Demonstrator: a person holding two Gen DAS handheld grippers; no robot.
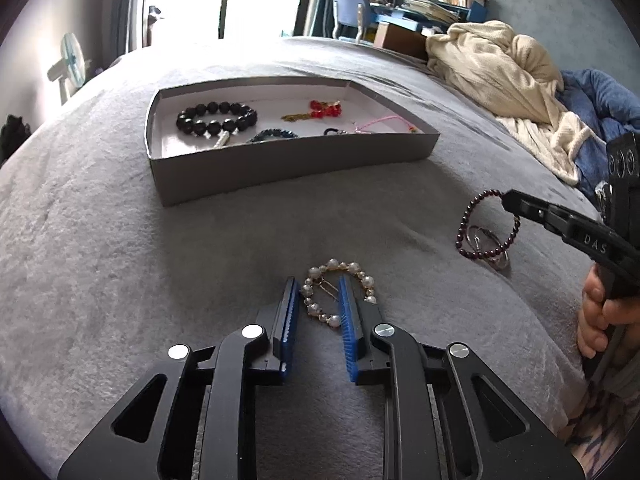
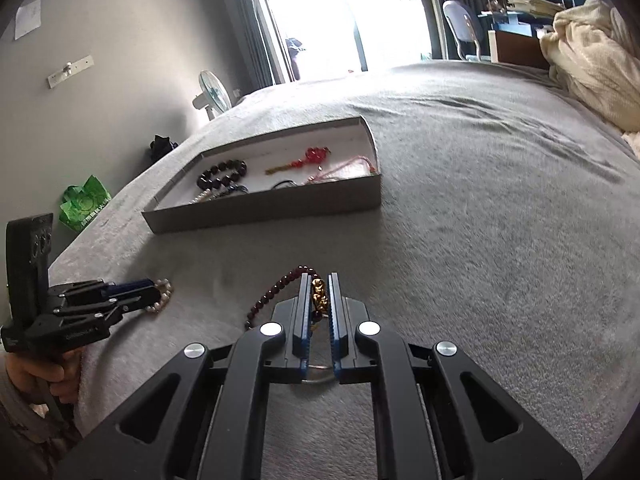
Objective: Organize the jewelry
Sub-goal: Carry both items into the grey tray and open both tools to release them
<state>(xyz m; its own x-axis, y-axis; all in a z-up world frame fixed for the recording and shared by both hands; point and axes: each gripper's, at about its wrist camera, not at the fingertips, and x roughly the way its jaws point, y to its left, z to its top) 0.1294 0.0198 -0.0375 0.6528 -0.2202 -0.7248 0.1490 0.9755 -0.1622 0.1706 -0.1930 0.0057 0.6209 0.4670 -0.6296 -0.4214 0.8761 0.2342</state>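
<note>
Two jaws of the left gripper (image 1: 318, 280) stand slightly apart astride one side of the pearl bracelet (image 1: 352, 267) on the grey bed (image 1: 120, 260); whether they press it I cannot tell. The jewelry box (image 1: 280, 164) lies beyond. The right gripper (image 1: 506, 200) holds the dark red bead bracelet (image 1: 464, 220).

Right wrist view: those jaws are clamped on that bracelet's gold charm (image 2: 319, 294).

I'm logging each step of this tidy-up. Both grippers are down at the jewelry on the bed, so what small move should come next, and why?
Probably lift the right gripper and carry the dark red bead bracelet toward the grey box. Its jaws are already shut on the bracelet's gold charm, and the box holds the sorted pieces. The left gripper is only at the pearl bracelet.
</note>
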